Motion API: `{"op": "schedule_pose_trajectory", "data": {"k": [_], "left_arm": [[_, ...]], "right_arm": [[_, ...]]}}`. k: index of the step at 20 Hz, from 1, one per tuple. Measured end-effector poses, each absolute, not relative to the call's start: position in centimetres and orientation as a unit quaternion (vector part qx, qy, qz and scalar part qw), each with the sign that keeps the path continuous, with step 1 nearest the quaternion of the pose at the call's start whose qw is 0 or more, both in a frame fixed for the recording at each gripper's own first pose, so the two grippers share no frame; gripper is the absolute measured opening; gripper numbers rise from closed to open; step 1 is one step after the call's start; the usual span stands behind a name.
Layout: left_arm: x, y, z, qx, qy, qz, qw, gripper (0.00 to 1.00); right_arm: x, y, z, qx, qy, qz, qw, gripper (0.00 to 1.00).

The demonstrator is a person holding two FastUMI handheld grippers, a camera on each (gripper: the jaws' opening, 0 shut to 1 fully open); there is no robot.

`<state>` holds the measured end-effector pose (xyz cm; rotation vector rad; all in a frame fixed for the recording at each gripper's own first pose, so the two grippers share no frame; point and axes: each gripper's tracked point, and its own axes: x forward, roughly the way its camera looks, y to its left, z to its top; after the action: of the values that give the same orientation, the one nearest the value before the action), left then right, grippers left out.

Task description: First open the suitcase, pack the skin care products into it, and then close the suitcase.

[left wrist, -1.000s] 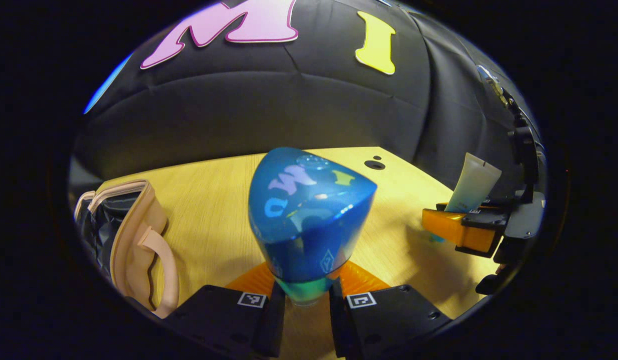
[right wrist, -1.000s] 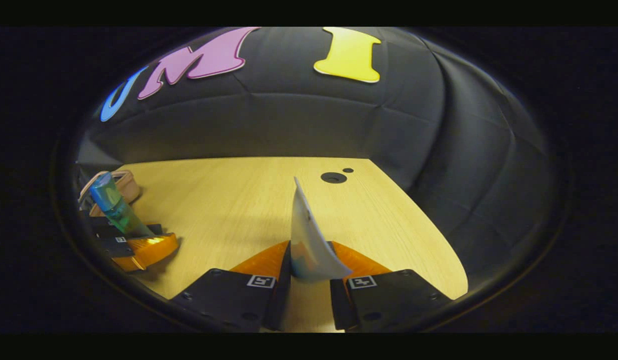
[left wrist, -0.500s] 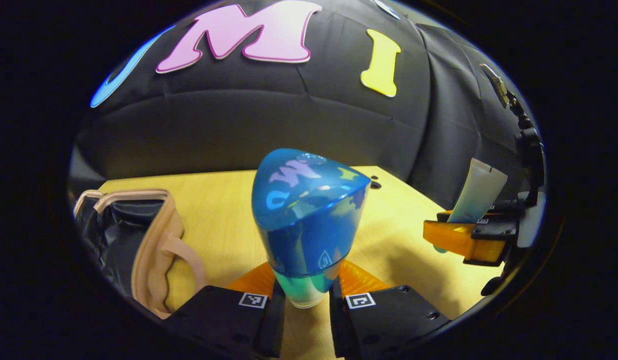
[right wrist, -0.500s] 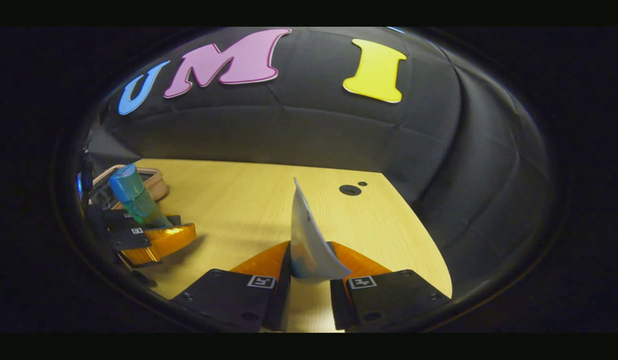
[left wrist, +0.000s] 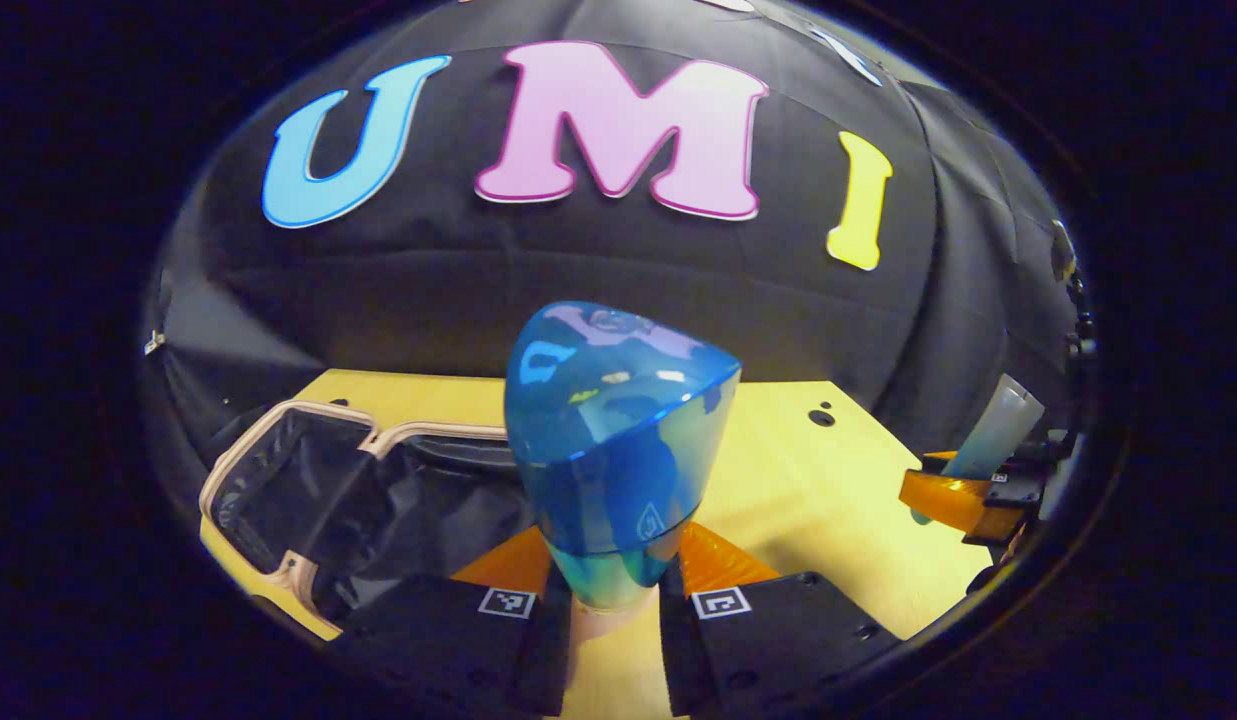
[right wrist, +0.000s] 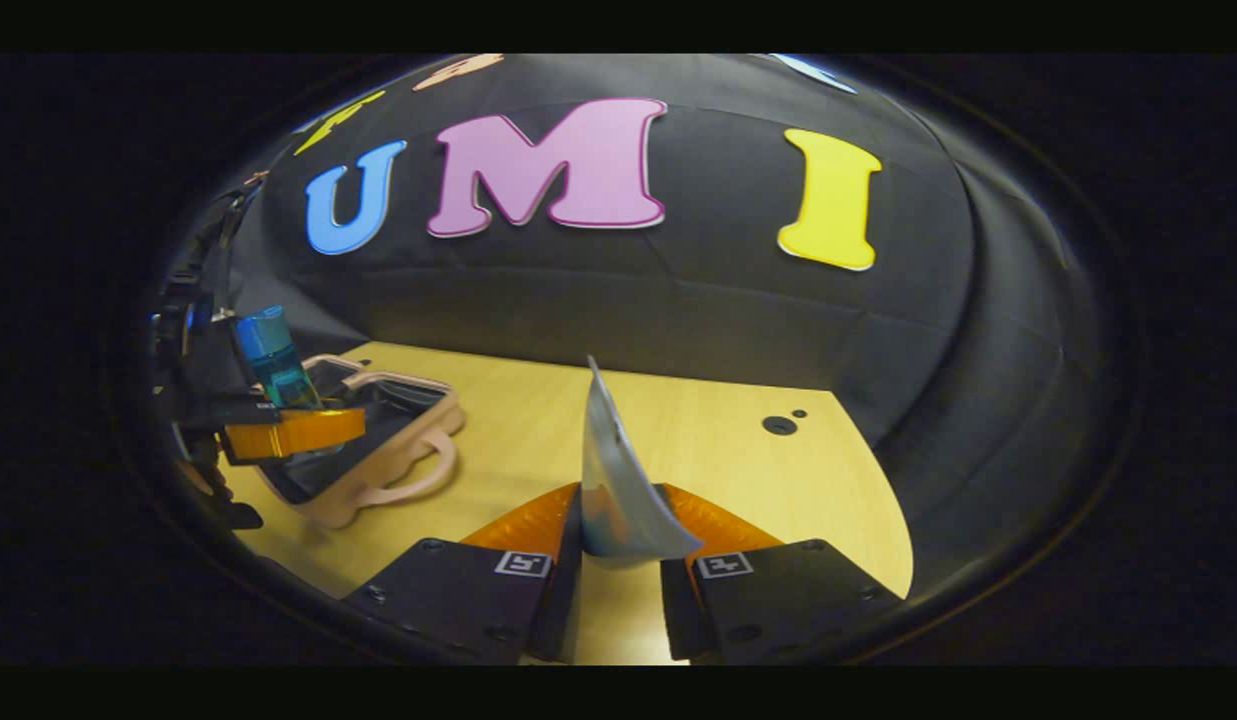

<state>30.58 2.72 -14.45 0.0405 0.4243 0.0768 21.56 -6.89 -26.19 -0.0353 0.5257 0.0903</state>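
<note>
The left gripper (left wrist: 613, 600) has its two fingers squeezed tight on the thin bottom end of a blue bottle (left wrist: 618, 440). The bottle points up and away from the fingers, with its fat blue cap on top. Holding it low like this looks like a way to keep the big end free, so it can go down into the case first.

The right gripper (right wrist: 618, 560) pinches the fat end of a pale tube (right wrist: 613, 470). The tube stands up thin between the fingers, edge on.

The suitcase (left wrist: 308, 480) lies open near the left edge of the table (left wrist: 808, 480), with its dark lining showing and its pink rim all around. In the right gripper view the left gripper hangs just over the open case, so the bottle seems ready to go in. The tube waits over the middle of the table, well apart from the case.
</note>
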Motion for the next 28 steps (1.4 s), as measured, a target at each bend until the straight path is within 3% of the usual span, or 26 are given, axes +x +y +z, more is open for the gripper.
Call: {"op": "schedule_pose_trajectory", "data": {"k": [1, 2, 3, 6, 7, 9, 14, 18, 19, 21, 22, 23, 24, 25, 28], "left_arm": [[30.3, 5.3, -14.2, 0.023, 0.214, 0.056, 0.975, 0.42], [30.0, 7.6, -14.4, 0.032, 0.225, 0.070, 0.971, 0.46], [29.6, 9.9, -14.8, 0.042, 0.238, 0.079, 0.967, 0.42], [28.8, 14.0, -18.6, 0.048, 0.312, 0.067, 0.947, 0.46], [28.4, 15.4, -20.0, 0.041, 0.339, 0.066, 0.938, 0.42], [27.9, 16.9, -22.5, 0.033, 0.391, 0.062, 0.918, 0.46], [28.3, 19.3, -26.7, 0.065, 0.500, 0.049, 0.862, 0.43], [29.8, 19.6, -28.0, 0.074, 0.519, 0.062, 0.849, 0.39], [29.8, 19.6, -28.3, 0.073, 0.524, 0.064, 0.846, 0.46], [30.4, 19.5, -27.9, 0.072, 0.515, 0.061, 0.852, 0.39], [30.2, 19.7, -28.2, 0.070, 0.523, 0.061, 0.847, 0.46], [29.9, 19.8, -28.3, 0.071, 0.531, 0.060, 0.842, 0.43], [30.0, 20.2, -28.3, 0.076, 0.529, 0.063, 0.843, 0.50], [29.9, 20.5, -27.8, 0.075, 0.522, 0.065, 0.847, 0.48], [29.6, 20.2, -22.9, 0.061, 0.447, 0.074, 0.889, 0.73]], "right_arm": [[21.5, -5.8, -25.4, -0.016, 0.254, 0.056, 0.965, 0.33], [21.3, -4.8, -25.0, -0.017, 0.251, 0.068, 0.966, 0.37], [21.0, -3.6, -24.5, -0.016, 0.247, 0.079, 0.966, 0.37], [20.2, -0.4, -23.5, -0.005, 0.243, 0.109, 0.964, 0.37], [20.1, 0.4, -23.1, -0.005, 0.240, 0.117, 0.964, 0.37], [19.8, 1.9, -22.5, -0.008, 0.235, 0.133, 0.963, 0.37], [19.1, 4.6, -21.0, 0.015, 0.227, 0.156, 0.961, 0.37], [19.5, 6.0, -20.0, 0.022, 0.219, 0.166, 0.961, 0.37], [19.7, 6.2, -20.0, 0.021, 0.219, 0.167, 0.961, 0.37], [20.4, 6.7, -20.0, 0.022, 0.221, 0.165, 0.961, 0.37], [20.8, 7.2, -20.0, 0.026, 0.222, 0.164, 0.961, 0.37], [21.3, 7.7, -20.1, 0.031, 0.224, 0.163, 0.960, 0.37], [21.7, 8.2, -20.2, 0.034, 0.228, 0.161, 0.960, 0.37], [22.2, 8.9, -20.4, 0.035, 0.232, 0.161, 0.959, 0.37], [22.9, 10.9, -21.1, 0.017, 0.243, 0.171, 0.955, 0.37]]}}
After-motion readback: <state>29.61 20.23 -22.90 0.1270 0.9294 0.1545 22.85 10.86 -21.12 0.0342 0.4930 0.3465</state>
